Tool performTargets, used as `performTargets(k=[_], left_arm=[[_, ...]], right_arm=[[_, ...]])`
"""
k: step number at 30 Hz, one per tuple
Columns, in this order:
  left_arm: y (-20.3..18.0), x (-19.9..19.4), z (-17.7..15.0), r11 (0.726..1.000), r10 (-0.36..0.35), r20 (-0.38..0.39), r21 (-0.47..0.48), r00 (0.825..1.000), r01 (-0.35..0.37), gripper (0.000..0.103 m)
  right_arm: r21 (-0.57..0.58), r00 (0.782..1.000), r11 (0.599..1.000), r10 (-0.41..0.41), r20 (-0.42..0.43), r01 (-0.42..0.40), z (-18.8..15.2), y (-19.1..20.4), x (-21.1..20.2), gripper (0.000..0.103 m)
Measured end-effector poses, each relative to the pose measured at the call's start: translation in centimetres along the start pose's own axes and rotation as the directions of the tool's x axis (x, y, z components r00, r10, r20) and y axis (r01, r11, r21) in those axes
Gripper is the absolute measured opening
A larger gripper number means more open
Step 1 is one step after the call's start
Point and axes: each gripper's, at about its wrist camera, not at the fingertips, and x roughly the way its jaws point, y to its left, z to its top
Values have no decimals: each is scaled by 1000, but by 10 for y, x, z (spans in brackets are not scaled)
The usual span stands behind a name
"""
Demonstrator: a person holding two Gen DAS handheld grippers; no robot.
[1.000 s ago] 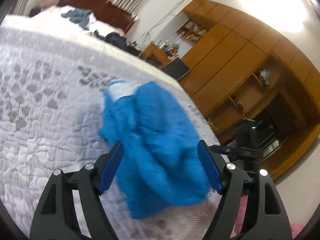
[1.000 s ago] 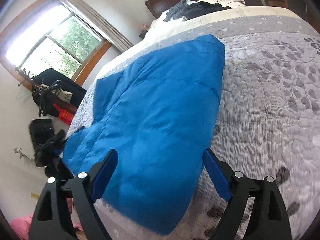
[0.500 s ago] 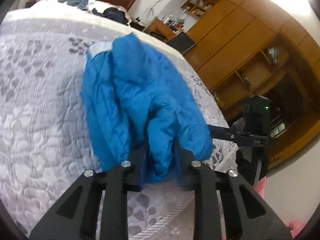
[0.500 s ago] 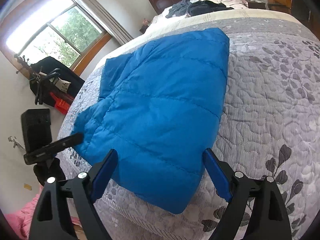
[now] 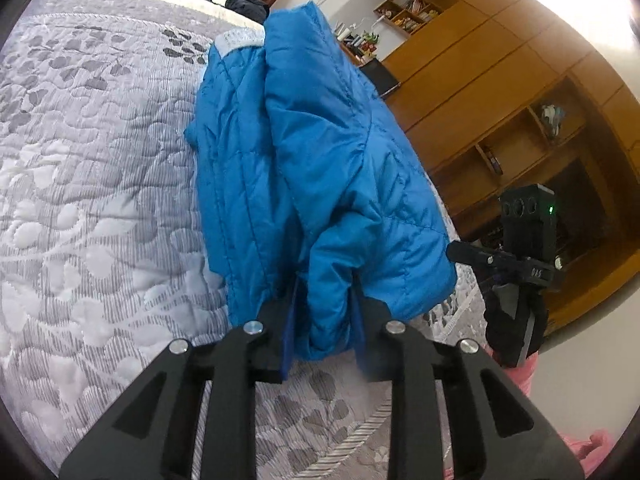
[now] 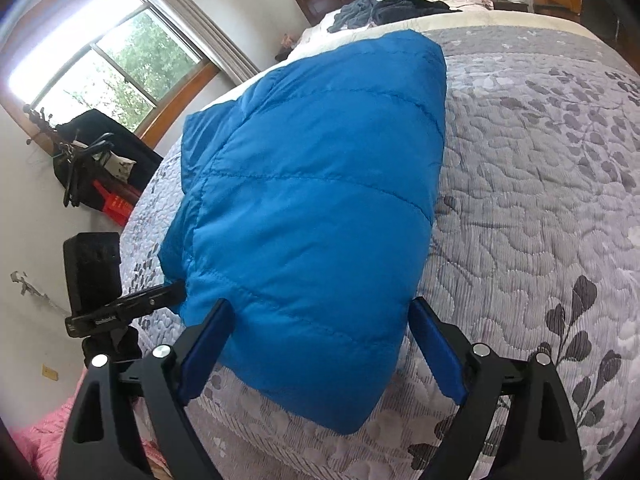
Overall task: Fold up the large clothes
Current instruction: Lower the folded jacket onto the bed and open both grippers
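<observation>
gripping a bunched fold of the blue jacket (image 5: 320,168) on the bed (image 5: 92,184), the left gripper (image 5: 322,330) is clamped; the right gripper (image 6: 320,350) gapes empty, straddling the near hem, long axis running away.

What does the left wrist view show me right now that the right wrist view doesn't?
Only the left wrist view: the left claw shut on a bunched fold of the blue jacket, lifting it, with the wooden cabinets behind. Only the right wrist view: the right claw open around the jacket's near corner, the jacket lying flat, and the window. Both: the jacket on the grey bedspread.
</observation>
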Motion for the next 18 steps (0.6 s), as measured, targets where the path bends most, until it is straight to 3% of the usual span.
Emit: performTargets(k=[3, 6, 8, 11, 14, 18], left_arm=[[-8, -11, -4, 999, 31, 30, 19, 999, -31, 35], [-23, -26, -7, 997, 58, 68, 50, 996, -61, 46], [-35, -34, -10, 992, 95, 90, 69, 991, -101, 61], [-55, -44, -16, 970, 202, 147, 108, 968, -219, 72], [-68, -52, -19, 958, 240, 175, 117, 955, -262, 78], [-86, -60, -24, 927, 323, 211, 124, 922, -353, 86]], right_arm=[[-16, 999, 999, -41, 28, 42, -5, 5, -9, 91], [-56, 988, 989, -133, 81, 138, -16, 16, -23, 98], [-81, 973, 976, -194, 123, 204, -25, 25, -34, 99], [-89, 958, 963, -239, 159, 255, -38, 34, -47, 99], [-80, 948, 957, -261, 184, 279, -48, 39, -56, 99], [-44, 930, 941, -324, 172, 336, -56, 41, -61, 99]])
